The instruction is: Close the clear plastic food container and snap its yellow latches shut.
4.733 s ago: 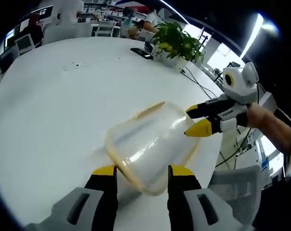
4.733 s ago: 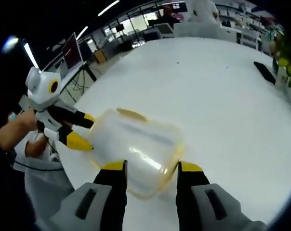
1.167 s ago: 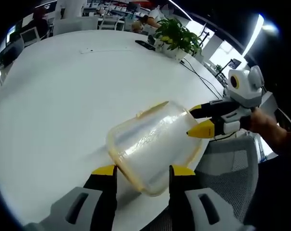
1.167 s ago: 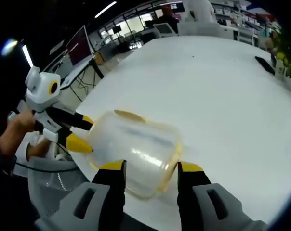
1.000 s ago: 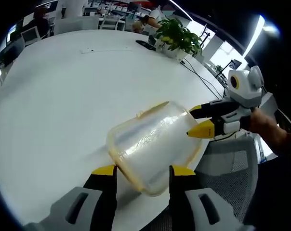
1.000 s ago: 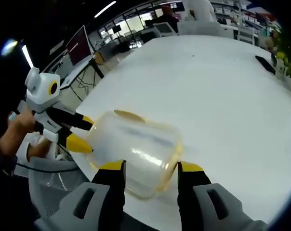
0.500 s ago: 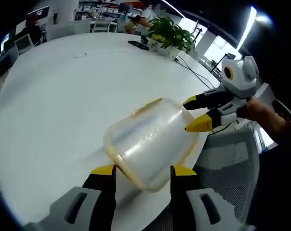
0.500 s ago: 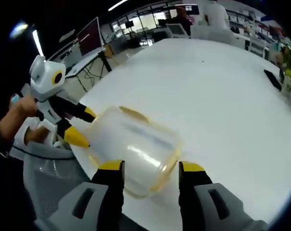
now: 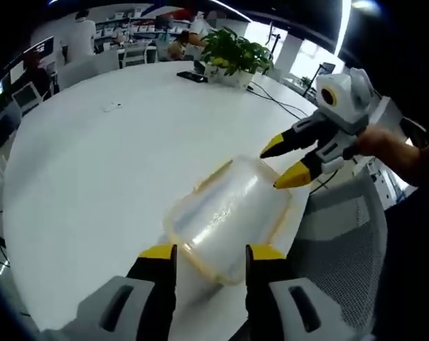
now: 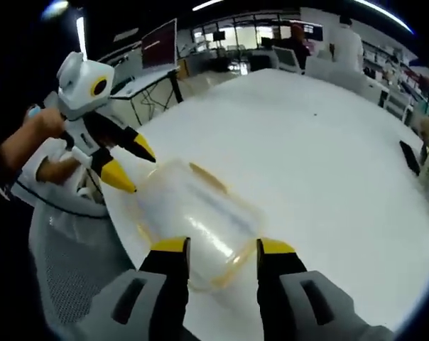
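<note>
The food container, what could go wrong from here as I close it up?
The container sits close to the table's edge, right above a mesh chair; pressing on it could slide it off. Both grippers look open and flank its ends, the left gripper at one, the right gripper at the other, so nothing pins it down. The clear plastic also makes the yellow latches hard to read, so one may stay unsnapped.

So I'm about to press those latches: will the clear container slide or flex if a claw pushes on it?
The clear container looks empty, so probably light and apt to skid on the smooth white table. Its thin see-through walls may flex somewhat. It sits near the table edge, so a hard push could send it off.
</note>
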